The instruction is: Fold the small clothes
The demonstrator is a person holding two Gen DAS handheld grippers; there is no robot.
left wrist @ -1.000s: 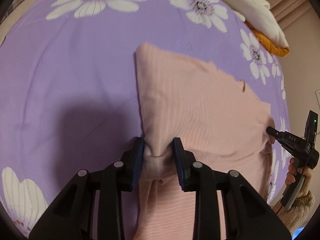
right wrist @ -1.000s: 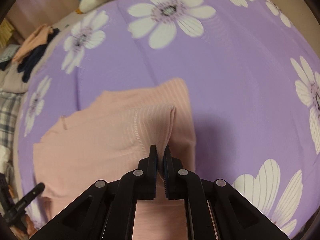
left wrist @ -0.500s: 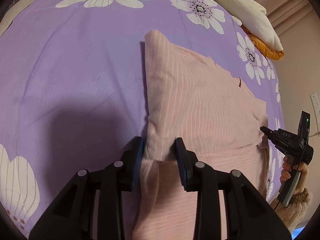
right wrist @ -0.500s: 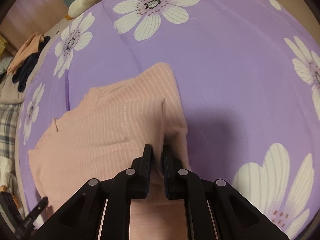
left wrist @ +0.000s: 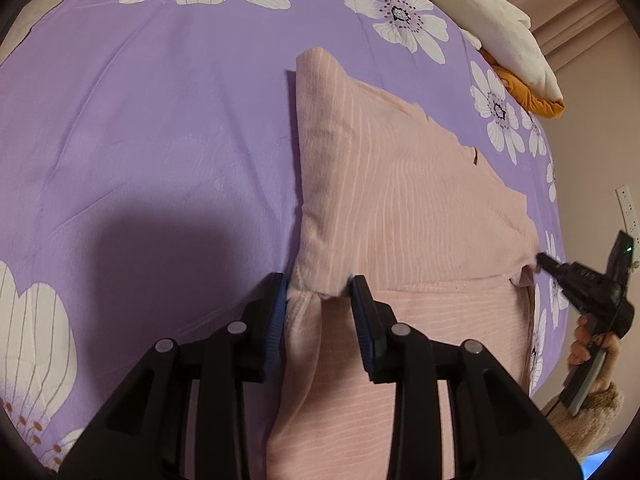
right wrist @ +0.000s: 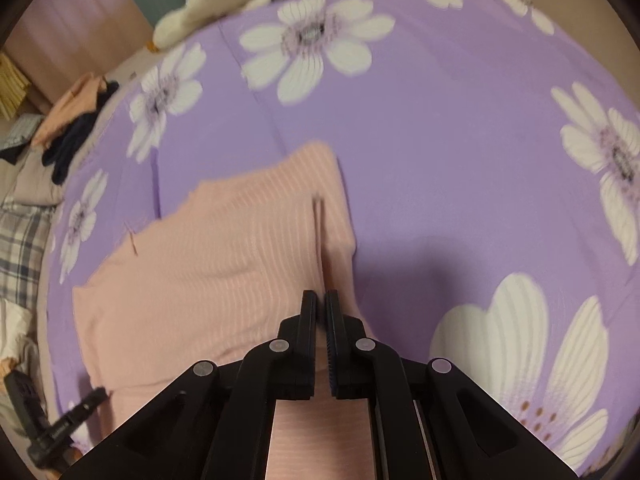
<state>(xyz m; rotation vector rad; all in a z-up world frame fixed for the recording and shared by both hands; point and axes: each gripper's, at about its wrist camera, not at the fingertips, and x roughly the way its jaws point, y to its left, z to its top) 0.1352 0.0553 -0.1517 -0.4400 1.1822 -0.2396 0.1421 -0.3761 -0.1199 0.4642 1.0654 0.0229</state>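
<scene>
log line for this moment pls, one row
stage: mid-fold | left gripper: fingers around bunched edge of pink striped knit garment | right gripper: shut on garment edge | surface: purple bedsheet with white flowers

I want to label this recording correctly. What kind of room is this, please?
Probably a bedroom at home. The pink garment lies on a purple flowered bedspread, with bedding piled at its far edge and more clothes heaped beside it.
</scene>
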